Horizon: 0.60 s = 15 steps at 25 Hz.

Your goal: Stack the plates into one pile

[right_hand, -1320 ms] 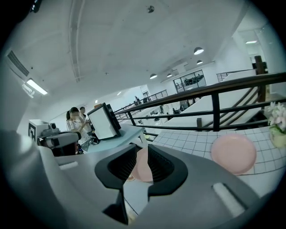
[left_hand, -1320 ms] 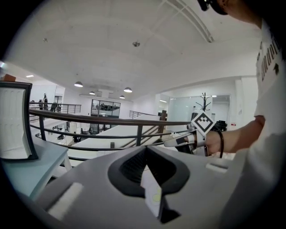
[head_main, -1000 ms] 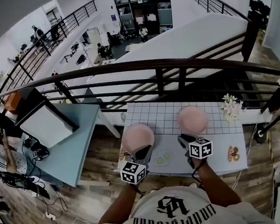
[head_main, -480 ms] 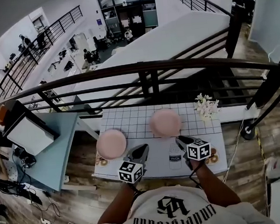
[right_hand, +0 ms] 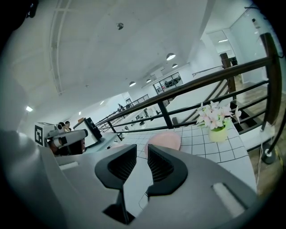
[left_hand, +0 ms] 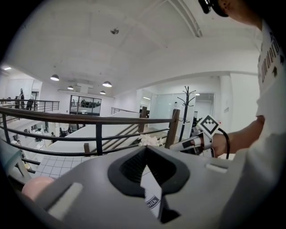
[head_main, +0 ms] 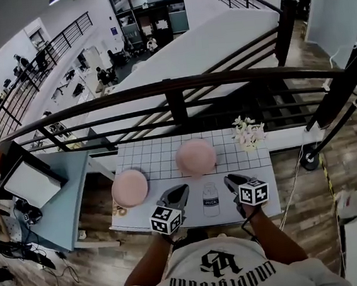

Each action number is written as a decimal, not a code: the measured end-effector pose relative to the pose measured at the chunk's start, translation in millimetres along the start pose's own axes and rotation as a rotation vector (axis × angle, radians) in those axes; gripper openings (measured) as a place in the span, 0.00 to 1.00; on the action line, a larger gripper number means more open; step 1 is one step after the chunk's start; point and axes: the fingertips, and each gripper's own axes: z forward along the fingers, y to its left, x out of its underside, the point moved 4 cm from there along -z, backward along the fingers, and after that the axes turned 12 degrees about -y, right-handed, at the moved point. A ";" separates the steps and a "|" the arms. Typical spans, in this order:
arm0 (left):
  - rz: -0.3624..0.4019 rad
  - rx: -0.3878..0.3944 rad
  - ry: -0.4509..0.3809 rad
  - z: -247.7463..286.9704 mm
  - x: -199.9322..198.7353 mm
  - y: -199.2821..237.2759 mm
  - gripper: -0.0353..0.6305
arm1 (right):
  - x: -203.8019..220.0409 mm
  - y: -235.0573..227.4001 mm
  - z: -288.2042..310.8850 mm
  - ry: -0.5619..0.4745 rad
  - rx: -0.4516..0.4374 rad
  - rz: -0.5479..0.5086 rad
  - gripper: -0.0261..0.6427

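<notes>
**No plate picked up yet**

A white table (head_main: 252, 163) stands next to a dark railing (head_main: 179, 85). Two pink plates lie on the table, well apart, so the pile has not been started. The left plate (head_main: 130, 187) sits by the table's left edge. The middle plate (head_main: 196, 156) sits farther back, near the middle. I think this is the very first step: going to get one plate.

The left gripper (head_main: 181, 190) is over the near part of the table, between the two plates but closer in than both. Its jaws are closed tip to tip, with nothing in them. The right gripper (head_main: 228, 179) is beside it on the right. The middle plate lies ahead of it and a bit to the left. Its jaws are a little apart and hold nothing too.

Next, I think one gripper has to open wider and reach a plate's rim. Then it has to pinch the rim and lift that plate onto the other one.
</notes>
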 end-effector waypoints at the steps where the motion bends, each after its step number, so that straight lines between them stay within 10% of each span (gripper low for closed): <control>1: 0.010 0.005 0.007 2.9 1.4 0.3 0.13 | 0.4 -1.6 0.2 0.001 0.003 0.002 0.16; 15: -0.021 0.020 0.048 36.0 18.0 44.3 0.13 | 6.4 -26.4 42.6 0.052 0.055 0.033 0.16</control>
